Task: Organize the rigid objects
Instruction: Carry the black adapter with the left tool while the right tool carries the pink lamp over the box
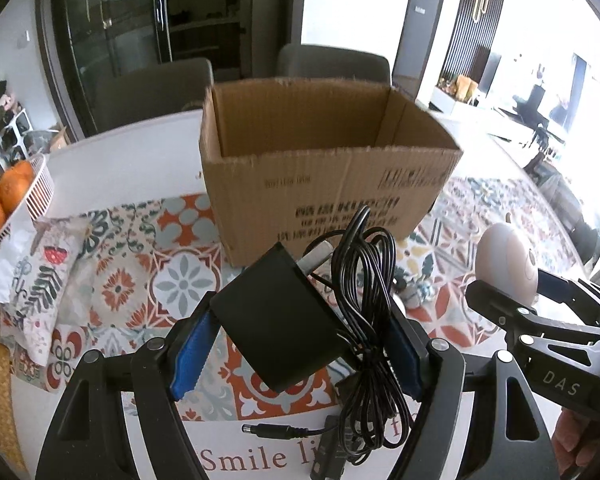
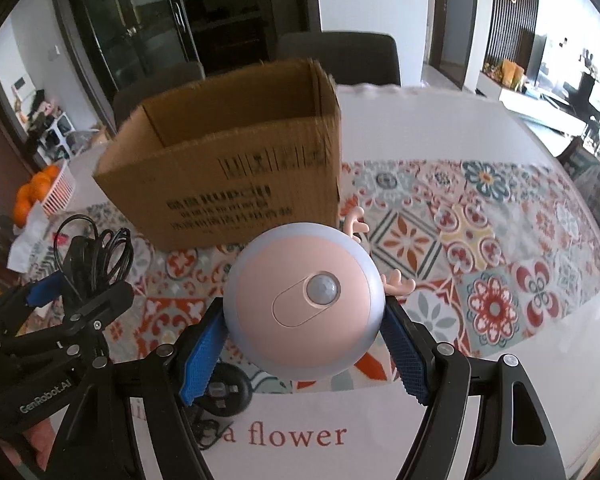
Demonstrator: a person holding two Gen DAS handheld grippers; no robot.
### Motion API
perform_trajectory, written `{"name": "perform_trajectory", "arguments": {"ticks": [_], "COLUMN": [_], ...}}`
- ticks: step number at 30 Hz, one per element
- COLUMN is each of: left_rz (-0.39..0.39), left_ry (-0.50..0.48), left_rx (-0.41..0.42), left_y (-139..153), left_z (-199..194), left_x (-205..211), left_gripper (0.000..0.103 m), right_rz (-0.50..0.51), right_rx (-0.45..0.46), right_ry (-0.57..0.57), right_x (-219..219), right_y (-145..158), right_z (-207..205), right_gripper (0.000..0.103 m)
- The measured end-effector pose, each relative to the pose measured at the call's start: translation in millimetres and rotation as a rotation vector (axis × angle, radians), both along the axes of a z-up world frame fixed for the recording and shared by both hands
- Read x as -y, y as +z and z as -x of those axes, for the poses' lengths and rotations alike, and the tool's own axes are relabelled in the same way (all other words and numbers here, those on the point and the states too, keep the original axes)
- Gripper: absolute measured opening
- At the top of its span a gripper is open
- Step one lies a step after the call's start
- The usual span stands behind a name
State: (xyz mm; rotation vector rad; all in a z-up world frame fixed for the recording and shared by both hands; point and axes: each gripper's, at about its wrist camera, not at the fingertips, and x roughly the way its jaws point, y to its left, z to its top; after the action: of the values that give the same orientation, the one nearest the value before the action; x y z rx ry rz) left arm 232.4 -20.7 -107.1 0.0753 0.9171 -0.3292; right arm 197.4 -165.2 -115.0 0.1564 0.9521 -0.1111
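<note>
The left gripper [image 1: 296,344] squeezes a black charger [image 1: 278,320] — hard, light, its floppy cord [image 1: 370,320] dangling. The right gripper [image 2: 304,344] pinches a round pink light [image 2: 304,300] by its smooth, maybe slippery sides. Both hang above the table, near the open cardboard box [image 1: 324,184].

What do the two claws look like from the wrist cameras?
The left claw and right claw share one build: black plastic linkage arms with silver pivot screws and ridged blue pads. White lettering reads "DAS" on the right one and "GenRobot.AI" on the left.
</note>
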Motion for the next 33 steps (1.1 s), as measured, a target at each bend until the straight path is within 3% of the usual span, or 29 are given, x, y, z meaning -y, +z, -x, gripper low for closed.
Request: {"name": "perform_trajectory", "arguments": {"ticks": [14,33], "left_rz": [0.031,0.030], "left_ry": [0.003,-0.004], "left_rx": [0.100,0.173], "left_y": [44.8,86.2], "left_z": [-6.8,-46.8], "left_x": [-2.9,1.3], "left_gripper": [0.076,0.076], "right_rz": [0.005,0.034], "right_rx": [0.128,0.224], "right_ry": [0.019,0.037], "right_x": [0.0,5.4], "right_y": [46.6,93.0], "right_z": [-3.8,-40.5], "right_gripper": [0.076,0.076]}}
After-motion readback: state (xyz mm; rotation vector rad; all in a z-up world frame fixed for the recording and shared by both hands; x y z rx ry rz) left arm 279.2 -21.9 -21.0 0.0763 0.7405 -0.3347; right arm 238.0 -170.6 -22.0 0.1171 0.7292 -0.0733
